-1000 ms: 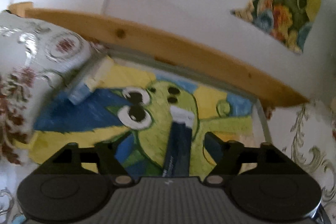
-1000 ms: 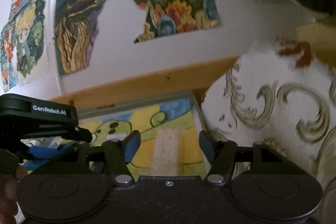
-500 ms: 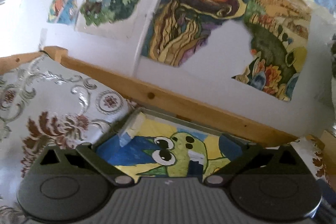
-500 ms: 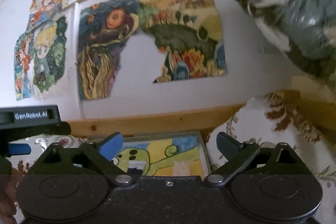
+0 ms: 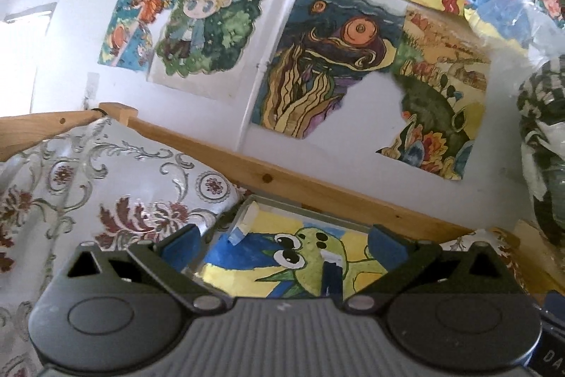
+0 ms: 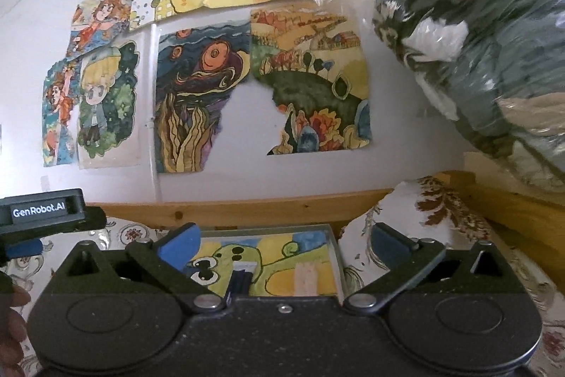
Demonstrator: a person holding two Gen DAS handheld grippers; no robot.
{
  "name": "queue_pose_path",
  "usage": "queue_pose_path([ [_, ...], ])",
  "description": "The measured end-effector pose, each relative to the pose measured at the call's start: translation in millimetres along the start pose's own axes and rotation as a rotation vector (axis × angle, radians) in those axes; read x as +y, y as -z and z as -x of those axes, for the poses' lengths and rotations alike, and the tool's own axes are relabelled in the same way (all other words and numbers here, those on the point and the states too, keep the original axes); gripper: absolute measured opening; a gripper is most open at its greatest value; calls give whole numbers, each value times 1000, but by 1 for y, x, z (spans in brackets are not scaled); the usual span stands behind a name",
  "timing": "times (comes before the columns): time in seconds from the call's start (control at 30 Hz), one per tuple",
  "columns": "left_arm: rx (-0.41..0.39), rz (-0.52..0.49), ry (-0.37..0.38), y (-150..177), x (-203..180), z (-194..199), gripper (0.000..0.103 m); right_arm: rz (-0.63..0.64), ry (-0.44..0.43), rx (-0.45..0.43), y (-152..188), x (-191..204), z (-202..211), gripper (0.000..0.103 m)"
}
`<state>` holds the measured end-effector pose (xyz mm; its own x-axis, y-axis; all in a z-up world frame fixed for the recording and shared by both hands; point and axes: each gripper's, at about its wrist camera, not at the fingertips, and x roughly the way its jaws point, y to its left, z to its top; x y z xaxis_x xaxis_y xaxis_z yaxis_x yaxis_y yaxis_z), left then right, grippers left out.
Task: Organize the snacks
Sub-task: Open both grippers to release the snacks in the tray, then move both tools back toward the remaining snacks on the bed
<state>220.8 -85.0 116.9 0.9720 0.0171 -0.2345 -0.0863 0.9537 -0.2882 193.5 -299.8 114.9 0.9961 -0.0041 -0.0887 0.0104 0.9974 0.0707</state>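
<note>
The left hand-held gripper (image 5: 282, 244) is released, its blue-padded fingers (image 5: 182, 244) spread wide with nothing between them, and the right hand-held gripper (image 6: 282, 244) is likewise spread and empty. Just beyond both sits a shallow tray (image 5: 293, 204) lined with a painted green frog cartoon (image 5: 310, 257). A dark blue snack packet (image 5: 332, 278) lies on the frog at about 12 o'clock from the left gripper's fingertips, and a small pale blue-and-cream packet (image 5: 243, 223) rests against the tray's wall at about 11 o'clock. In the right wrist view a pale beige bar (image 6: 307, 276) lies in the tray at about 1 o'clock. Floral-patterned cloth (image 5: 88, 186) flanks the tray on both sides. Behind it runs a wooden rail (image 5: 282, 181), then a white wall covered with children's paintings (image 5: 335, 59). A clear plastic bag of dark fabric (image 6: 487, 41) hangs at 2 o'clock in the right view.
</note>
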Motion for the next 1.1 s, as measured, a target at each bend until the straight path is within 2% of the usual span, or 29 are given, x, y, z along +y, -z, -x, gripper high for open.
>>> queue_pose_path([
  [0.5,-41,-73,14,36,37,73,103,15,44,18,38,9,92,102],
  [0.73,-23,-100,25,56,51,97,103,27,69,56,59,19,120,102],
  [0.93,69,-136,12,71,61,108,103,40,70,151,76,28,132,102],
  [1.1,146,-123,-11,87,77,116,103,32,75,245,93,34,141,102],
])
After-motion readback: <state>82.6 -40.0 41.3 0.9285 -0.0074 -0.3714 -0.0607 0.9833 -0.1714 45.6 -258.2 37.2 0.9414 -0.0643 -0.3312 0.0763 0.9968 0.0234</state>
